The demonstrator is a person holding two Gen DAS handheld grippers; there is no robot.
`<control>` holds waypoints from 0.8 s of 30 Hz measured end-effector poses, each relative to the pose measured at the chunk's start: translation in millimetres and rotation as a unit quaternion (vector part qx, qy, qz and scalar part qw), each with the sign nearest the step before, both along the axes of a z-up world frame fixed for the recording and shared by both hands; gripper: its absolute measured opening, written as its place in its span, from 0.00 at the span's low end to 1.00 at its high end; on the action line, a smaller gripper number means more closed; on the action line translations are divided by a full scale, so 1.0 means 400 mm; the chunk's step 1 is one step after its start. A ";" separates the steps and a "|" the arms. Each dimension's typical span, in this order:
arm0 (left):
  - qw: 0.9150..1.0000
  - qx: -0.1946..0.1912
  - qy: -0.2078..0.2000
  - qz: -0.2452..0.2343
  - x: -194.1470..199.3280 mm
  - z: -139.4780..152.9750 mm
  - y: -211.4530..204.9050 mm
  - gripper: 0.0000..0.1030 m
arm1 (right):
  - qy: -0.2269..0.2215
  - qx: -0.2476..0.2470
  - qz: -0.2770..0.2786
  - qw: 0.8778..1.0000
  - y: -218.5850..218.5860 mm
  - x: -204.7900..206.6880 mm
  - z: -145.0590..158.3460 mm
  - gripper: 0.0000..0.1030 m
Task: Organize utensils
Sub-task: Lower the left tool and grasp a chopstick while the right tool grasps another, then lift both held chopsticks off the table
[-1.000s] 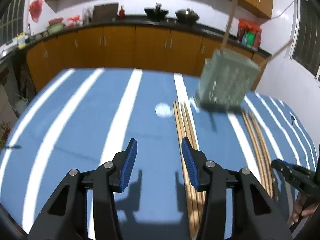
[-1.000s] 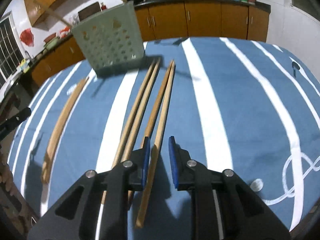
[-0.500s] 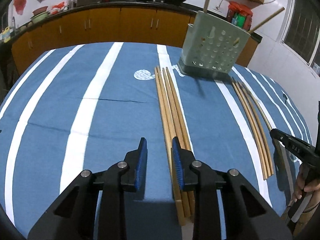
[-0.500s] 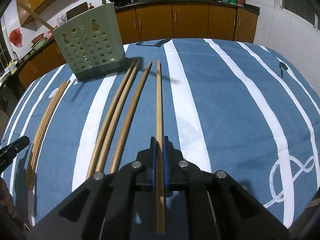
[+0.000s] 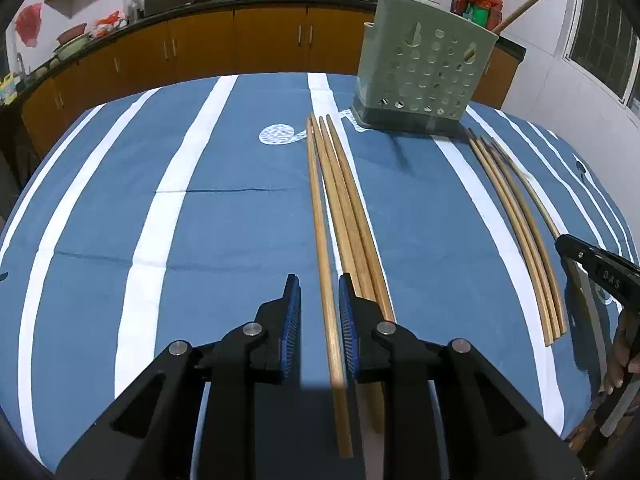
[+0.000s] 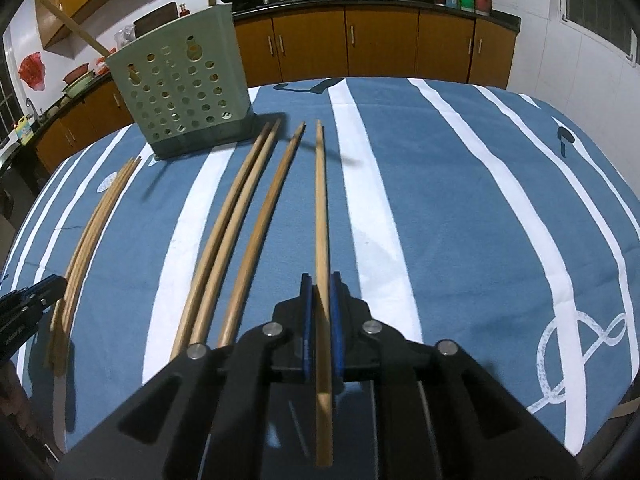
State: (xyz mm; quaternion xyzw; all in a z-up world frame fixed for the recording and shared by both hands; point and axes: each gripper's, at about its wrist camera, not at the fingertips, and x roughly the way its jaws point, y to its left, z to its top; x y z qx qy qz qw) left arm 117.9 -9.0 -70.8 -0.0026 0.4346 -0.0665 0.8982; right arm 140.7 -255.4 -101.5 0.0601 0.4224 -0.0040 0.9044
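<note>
pickup step: right tool point(image 6: 320, 300) is clamping a chopstick point(image 6: 320, 208) on the surface point(image 6: 460, 200); left tool point(image 5: 320, 300) is narrowing around another point(image 5: 322, 240), not yet pinching. next: lifting both toward the holder point(image 6: 180, 88).

Both cameras sit just behind their own gripper and look steeply down along its fingers across the striped worktop point(image 5: 224, 216) toward its far edge and the kitchen cabinets point(image 5: 200, 48) beyond. The left view looks from the near edge, left of centre; the right view looks from further right. Both views share the perforated green holder point(image 5: 420, 76) point(image 6: 184, 92) and the rows of chopsticks point(image 5: 340, 200) point(image 6: 240, 216).
</note>
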 end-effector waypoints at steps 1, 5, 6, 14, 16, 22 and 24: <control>1.000 0.002 -0.001 0.000 0.002 0.000 -0.004 0.18 | 0.000 -0.001 0.005 1.000 0.005 0.000 -0.001 0.12; 1.000 0.009 -0.001 0.002 0.023 -0.002 -0.002 0.08 | 0.000 -0.004 0.021 1.000 0.025 0.008 -0.001 0.09; 1.000 0.008 0.000 0.006 0.034 -0.001 0.006 0.07 | 0.000 -0.005 0.023 1.000 0.027 0.014 0.000 0.09; 0.998 0.014 0.001 0.064 0.102 0.001 0.104 0.07 | -0.007 -0.028 -0.023 0.999 -0.026 0.080 -0.001 0.08; 0.997 0.009 -0.001 0.074 0.109 0.001 0.123 0.08 | -0.008 -0.030 -0.036 0.999 -0.046 0.094 -0.002 0.08; 0.997 0.010 -0.007 0.077 0.110 -0.001 0.124 0.08 | -0.011 -0.023 -0.044 0.999 -0.067 0.099 -0.005 0.09; 0.997 0.005 -0.007 0.077 0.111 -0.001 0.127 0.08 | -0.011 -0.023 -0.044 0.999 -0.068 0.099 -0.005 0.09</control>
